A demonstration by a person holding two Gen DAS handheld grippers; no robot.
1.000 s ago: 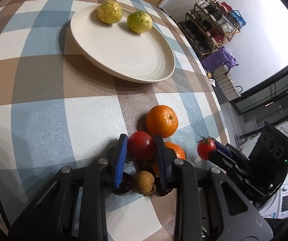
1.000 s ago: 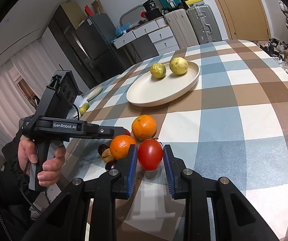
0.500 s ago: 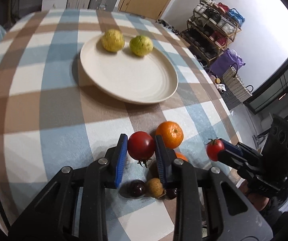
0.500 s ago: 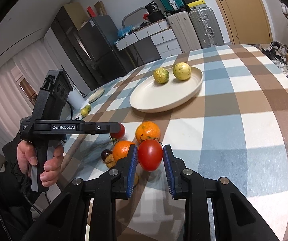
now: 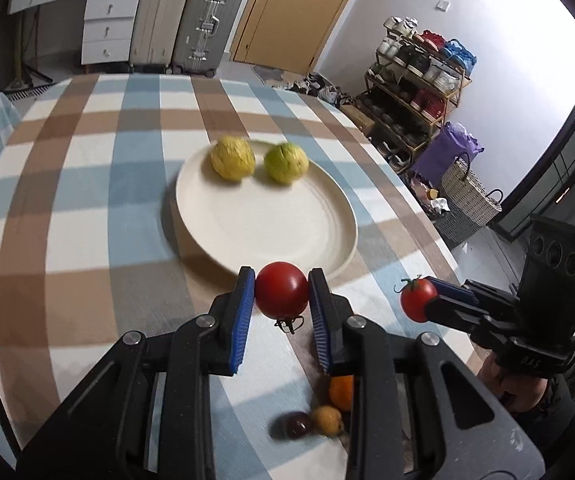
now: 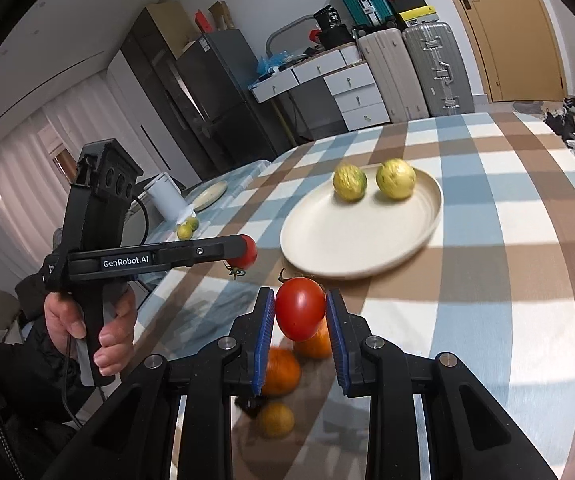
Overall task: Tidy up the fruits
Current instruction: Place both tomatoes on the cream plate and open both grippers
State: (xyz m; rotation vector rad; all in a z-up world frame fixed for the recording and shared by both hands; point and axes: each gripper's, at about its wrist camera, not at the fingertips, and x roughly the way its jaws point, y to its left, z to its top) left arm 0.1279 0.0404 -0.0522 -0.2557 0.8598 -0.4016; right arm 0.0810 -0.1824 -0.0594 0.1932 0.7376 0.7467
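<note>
Now both tongs are carried up off the checked tablecloth [image 5: 87, 208], where a second ago they sat low among the fruit pile; the whole table has swung into view and the room behind it with it. That lift means both picks have held and the carry to the plate has begun.

Ahead of both tools, the cream plate [image 5: 315, 256] lies much nearer than it did, its near rim just beyond the left tips, with two yellow-green fruits [image 5: 233, 158] at its far side and bare space between for what is coming.

Behind and below the tips, the leftover pile has dropped back: two oranges [image 6: 283, 372], a small tan fruit [image 5: 327, 420] and a dark one [image 5: 295, 426] remain on the cloth, so more trips look needed.

Clamped between the blue pads of the left gripper [image 5: 281, 300] is a dark red tomato [image 5: 281, 290], stalk hanging down. Likewise the right gripper [image 6: 301, 320] is closed on its own red tomato [image 6: 299, 308], stalk up. Each tomato hangs in the air short of the plate; I judge release comes next, once over the rim.
</note>
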